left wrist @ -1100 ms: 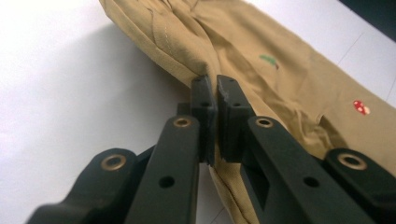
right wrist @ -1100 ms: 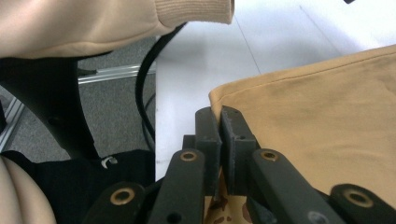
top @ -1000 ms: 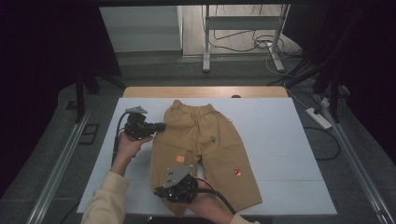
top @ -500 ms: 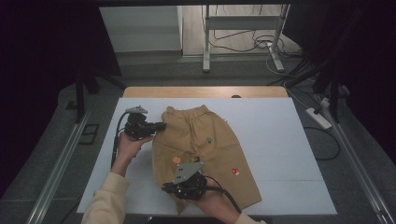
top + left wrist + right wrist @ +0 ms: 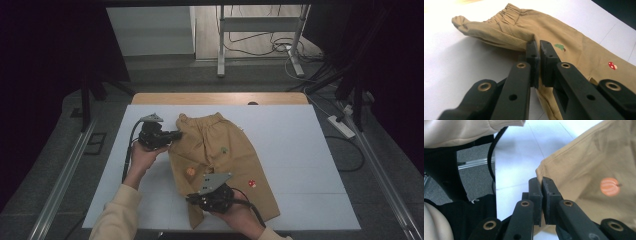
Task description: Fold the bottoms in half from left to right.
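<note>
A pair of small tan trousers (image 5: 227,160) lies on the white table top (image 5: 305,150), waistband to the far side, with a little pumpkin (image 5: 190,171), a tree (image 5: 224,149) and a mushroom (image 5: 251,183) stitched on. My left gripper (image 5: 177,134) is shut on the trousers' left edge just below the waistband; in the left gripper view the tan cloth (image 5: 574,40) runs between the pressed jaws of that gripper (image 5: 539,45). My right gripper (image 5: 192,200) is shut on the hem corner of the near leg; in the right gripper view the cloth (image 5: 584,165) ends at its closed jaws (image 5: 541,181).
A wooden strip (image 5: 220,98) borders the table's far edge. Metal rails (image 5: 65,175) run along both sides. On the floor lie a power strip (image 5: 341,126) at the right and cables (image 5: 270,47) by a stand's legs behind the table.
My right gripper has slid to the right along the near edge, dragging the leg hem with it, so the trousers lie narrower and shifted right. The left gripper has stayed put.
</note>
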`<state>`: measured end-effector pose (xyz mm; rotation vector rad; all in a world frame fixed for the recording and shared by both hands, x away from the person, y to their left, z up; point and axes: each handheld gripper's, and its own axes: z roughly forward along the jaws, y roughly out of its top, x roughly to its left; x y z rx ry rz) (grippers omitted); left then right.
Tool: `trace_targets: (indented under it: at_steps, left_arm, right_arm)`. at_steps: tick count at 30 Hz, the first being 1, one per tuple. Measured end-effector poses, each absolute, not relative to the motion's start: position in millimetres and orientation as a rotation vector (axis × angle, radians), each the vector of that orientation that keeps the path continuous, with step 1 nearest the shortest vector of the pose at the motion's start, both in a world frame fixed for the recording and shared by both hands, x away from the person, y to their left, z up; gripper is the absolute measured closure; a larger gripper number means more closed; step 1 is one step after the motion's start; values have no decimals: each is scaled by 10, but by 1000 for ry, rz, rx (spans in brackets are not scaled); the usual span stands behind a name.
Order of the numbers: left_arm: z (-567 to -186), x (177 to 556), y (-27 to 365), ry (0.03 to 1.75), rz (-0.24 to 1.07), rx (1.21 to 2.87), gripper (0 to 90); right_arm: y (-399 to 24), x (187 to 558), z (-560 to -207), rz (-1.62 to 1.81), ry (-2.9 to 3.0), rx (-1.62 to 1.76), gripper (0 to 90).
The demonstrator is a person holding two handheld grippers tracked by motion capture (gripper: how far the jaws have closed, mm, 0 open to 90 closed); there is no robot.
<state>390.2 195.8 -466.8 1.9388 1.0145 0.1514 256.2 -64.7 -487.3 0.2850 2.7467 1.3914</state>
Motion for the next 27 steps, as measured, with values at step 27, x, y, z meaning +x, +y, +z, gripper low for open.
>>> trace_targets:
  at_steps: [27]
  left_arm:
    - [-4640, 3998, 1677, 974, 141, 1999, 859]
  right_arm:
    - [-1119, 2614, -4853, 1367, 2701, 426, 863]
